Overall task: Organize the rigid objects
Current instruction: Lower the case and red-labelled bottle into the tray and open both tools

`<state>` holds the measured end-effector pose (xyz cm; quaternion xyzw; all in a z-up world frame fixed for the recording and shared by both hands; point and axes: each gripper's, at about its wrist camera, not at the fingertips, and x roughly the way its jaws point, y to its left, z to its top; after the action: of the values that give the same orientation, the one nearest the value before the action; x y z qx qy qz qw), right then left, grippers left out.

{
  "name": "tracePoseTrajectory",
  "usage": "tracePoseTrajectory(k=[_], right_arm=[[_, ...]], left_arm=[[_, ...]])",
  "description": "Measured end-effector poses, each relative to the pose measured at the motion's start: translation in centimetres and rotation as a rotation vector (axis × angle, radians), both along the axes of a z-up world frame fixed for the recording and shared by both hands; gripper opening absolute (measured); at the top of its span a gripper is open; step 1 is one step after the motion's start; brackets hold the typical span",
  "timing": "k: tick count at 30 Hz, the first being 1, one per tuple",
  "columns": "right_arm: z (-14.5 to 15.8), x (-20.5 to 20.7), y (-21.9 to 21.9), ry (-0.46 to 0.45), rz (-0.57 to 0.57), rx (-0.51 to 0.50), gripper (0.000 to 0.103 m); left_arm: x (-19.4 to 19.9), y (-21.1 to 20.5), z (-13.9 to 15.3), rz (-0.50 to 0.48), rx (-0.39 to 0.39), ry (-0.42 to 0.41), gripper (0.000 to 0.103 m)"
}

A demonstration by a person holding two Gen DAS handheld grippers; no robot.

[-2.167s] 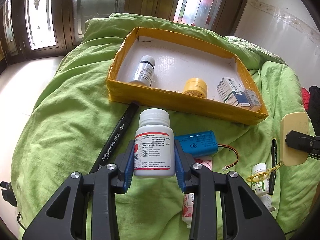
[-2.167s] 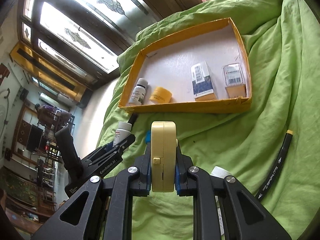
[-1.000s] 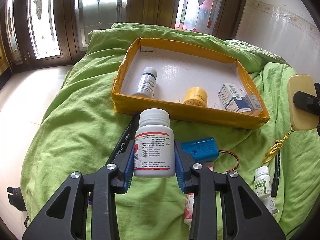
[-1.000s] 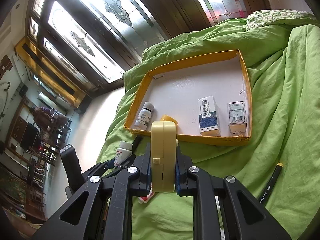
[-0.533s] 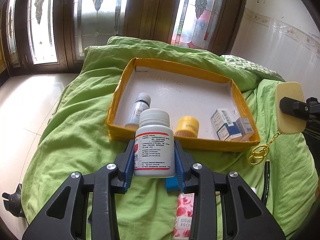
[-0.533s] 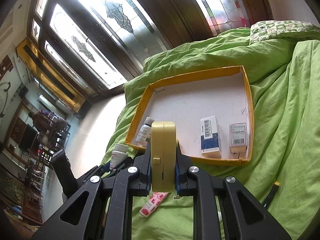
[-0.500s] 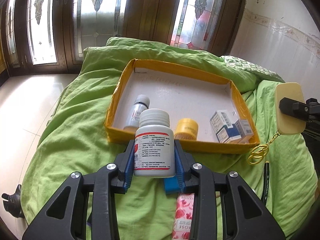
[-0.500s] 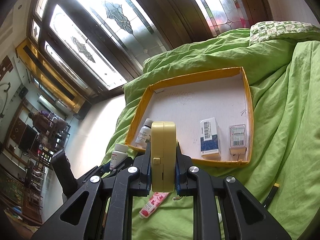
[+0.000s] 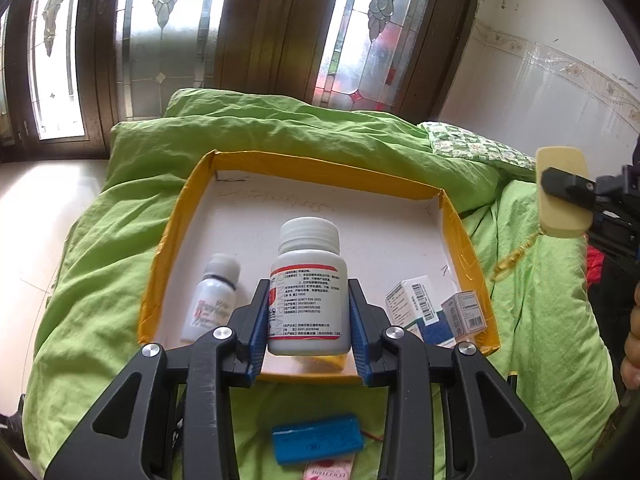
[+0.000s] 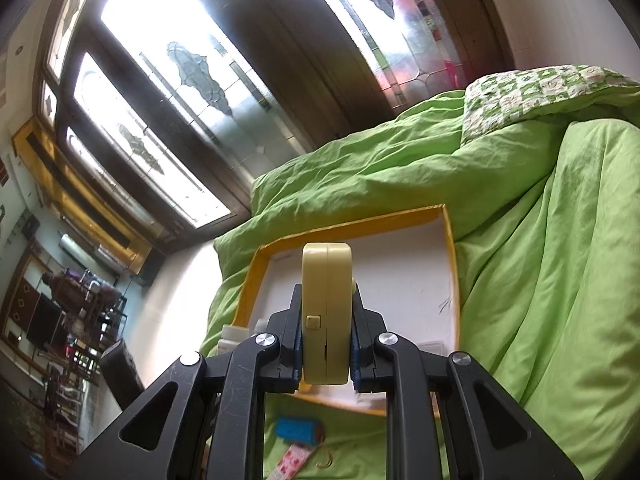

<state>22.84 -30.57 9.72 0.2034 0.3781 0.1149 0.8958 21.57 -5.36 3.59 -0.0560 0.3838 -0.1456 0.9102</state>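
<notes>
Left wrist view: left gripper (image 9: 308, 320) pinches the white pill bottle (image 9: 307, 300) between both blue pads, partly closed around its body.
Bottle axis: upright, cap up, long axis vertical, printed label facing the camera.
Bottle place: held above the near edge of the yellow-rimmed tray (image 9: 164, 248) on the green quilt (image 9: 100, 240).
In tray: small grey-capped bottle (image 9: 212, 300), two small cartons (image 9: 436, 312).
Right wrist view: right gripper (image 10: 326, 344) is clamped almost shut on the cream flat case (image 10: 326, 312).
Case axis: on edge, long axis pointing up.
Case place: in front of the tray.
On quilt: blue battery pack (image 9: 318, 438).
</notes>
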Motion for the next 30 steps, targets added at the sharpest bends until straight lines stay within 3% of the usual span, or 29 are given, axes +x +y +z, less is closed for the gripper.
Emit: tracePoseTrajectory(k=[6,17,30], right_arm=[[-1.6,2.3,-1.2,0.041,-0.037,0.0,0.016],[-5.8,4.4,-1.9,0.159,-0.067,0.0,0.016],[-8.2,6.7,-0.9,0.211,-0.05,-0.019,0.016]], left_arm=[[2.5,-1.9,0.1,-0.031,0.006,0.032,0.033],[6.4,-4.8,-1.7,-0.044,0.088,0.081,0.033],[8.7,-4.5,-3.7,-0.001,0.162,0.114,0.033]])
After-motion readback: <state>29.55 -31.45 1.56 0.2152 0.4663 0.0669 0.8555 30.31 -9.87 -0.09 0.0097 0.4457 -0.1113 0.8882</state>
